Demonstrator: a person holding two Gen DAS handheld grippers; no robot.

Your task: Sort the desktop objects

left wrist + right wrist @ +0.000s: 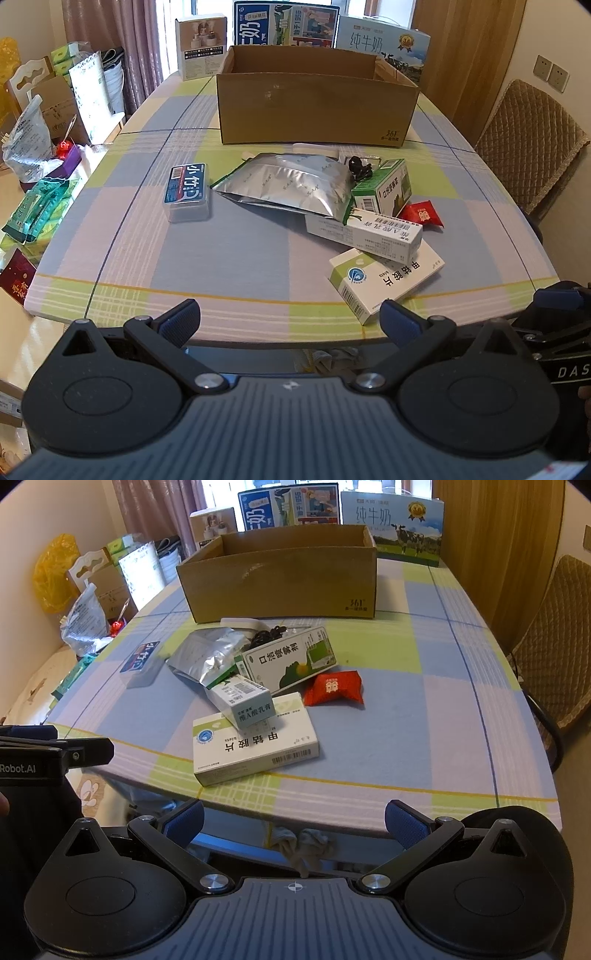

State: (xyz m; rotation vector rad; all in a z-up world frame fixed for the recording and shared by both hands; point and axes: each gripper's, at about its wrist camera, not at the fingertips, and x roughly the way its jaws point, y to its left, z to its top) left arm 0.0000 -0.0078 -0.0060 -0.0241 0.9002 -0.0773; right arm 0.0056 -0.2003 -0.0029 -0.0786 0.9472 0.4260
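Observation:
An open cardboard box stands at the far middle of the table. In front of it lies a pile: a silver foil pouch, a green-and-white carton, a long white carton, a flat white medicine box, a red packet and a black cable. A clear case with a blue label lies apart at the left. My left gripper and right gripper hang open at the table's near edge, holding nothing.
Milk cartons and a white box stand behind the cardboard box. Bags and packages crowd the left side off the table. A padded chair stands at the right. The checked tablecloth is bare near the front.

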